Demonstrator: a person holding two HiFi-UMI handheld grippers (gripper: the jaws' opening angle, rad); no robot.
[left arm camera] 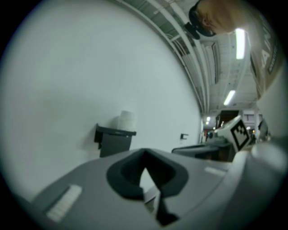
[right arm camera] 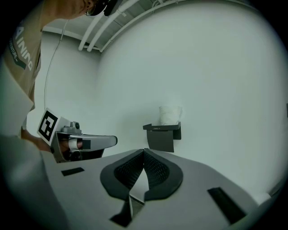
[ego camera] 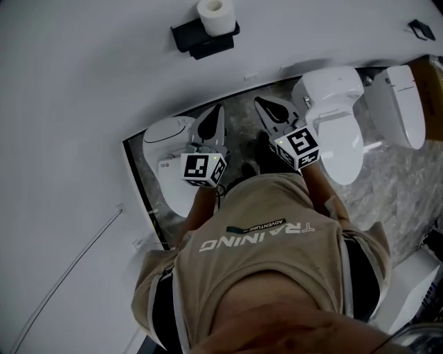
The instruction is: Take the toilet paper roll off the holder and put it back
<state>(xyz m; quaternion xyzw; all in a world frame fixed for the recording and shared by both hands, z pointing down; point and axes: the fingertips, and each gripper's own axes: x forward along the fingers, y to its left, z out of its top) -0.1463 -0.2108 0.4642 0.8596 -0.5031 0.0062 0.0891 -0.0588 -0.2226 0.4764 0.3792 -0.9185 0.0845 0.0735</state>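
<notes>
A white toilet paper roll (ego camera: pixel 214 15) stands upright on top of a black wall holder (ego camera: pixel 204 38) on the white wall. Both grippers are held side by side well short of it, pointing toward the wall. My left gripper (ego camera: pixel 216 110) is shut with nothing between its jaws. My right gripper (ego camera: pixel 261 104) is shut and empty too. In the left gripper view the roll (left arm camera: pixel 127 120) and holder (left arm camera: pixel 114 140) lie beyond the closed gripper tips (left arm camera: pixel 144 152). The right gripper view shows the roll (right arm camera: pixel 170 115) on the holder (right arm camera: pixel 163 134) just right of its tips (right arm camera: pixel 144 151).
White toilets stand along the wall: one (ego camera: pixel 169 148) under the left gripper, one (ego camera: pixel 339 117) beside the right gripper, another (ego camera: pixel 398 104) farther right. A small black hook (ego camera: pixel 420 29) sits on the wall. The floor (ego camera: pixel 387 187) is grey marble.
</notes>
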